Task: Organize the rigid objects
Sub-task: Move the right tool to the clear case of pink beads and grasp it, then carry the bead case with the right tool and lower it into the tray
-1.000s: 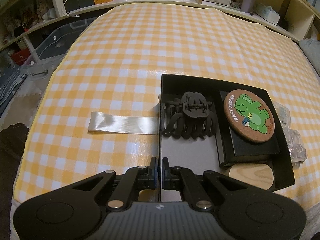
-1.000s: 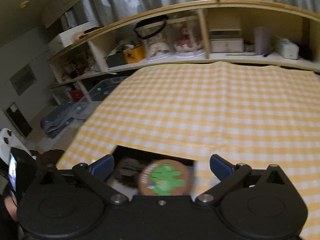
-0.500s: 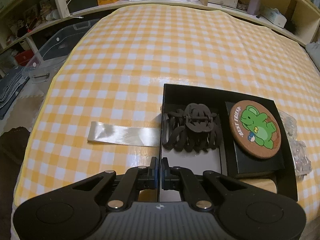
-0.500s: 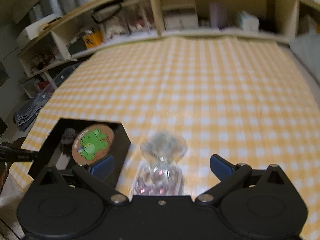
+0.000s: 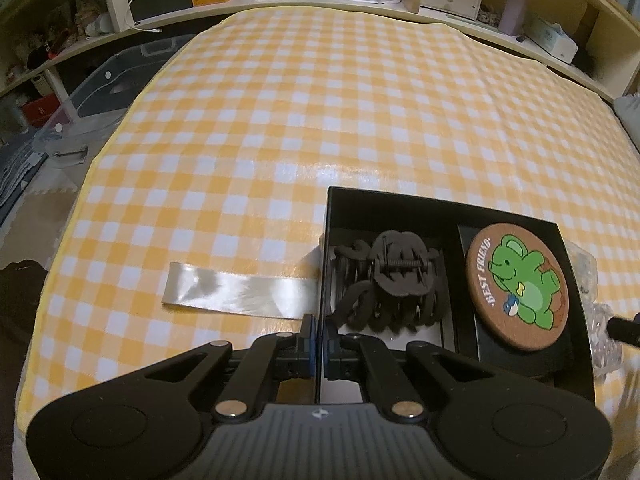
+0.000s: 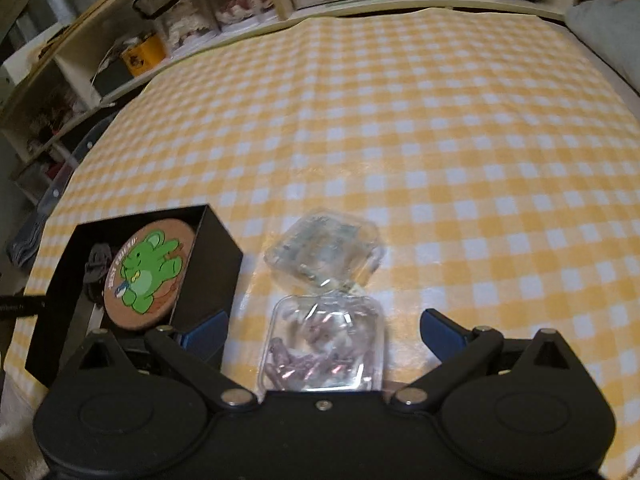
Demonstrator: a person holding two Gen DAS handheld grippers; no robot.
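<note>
Box (image 5: pixel 326 216) wall is pinched by the left hand-held gripper (image 5: pixel 319 344), seemingly steadying it near the bench's (image 5: pixel 320 100) front edge; the right hand-held gripper (image 6: pixel 323 330) is spread around a clear case (image 6: pixel 324 344).

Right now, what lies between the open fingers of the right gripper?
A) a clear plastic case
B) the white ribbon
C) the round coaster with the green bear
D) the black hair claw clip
A: in the right wrist view the clear plastic case sits on the checked cloth between the spread fingers of the right gripper, untouched by either.

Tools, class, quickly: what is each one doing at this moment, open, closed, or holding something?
Left tool: closed on the near wall of the black box.
Right tool: open, holding nothing, straddling the near clear plastic case.
</note>
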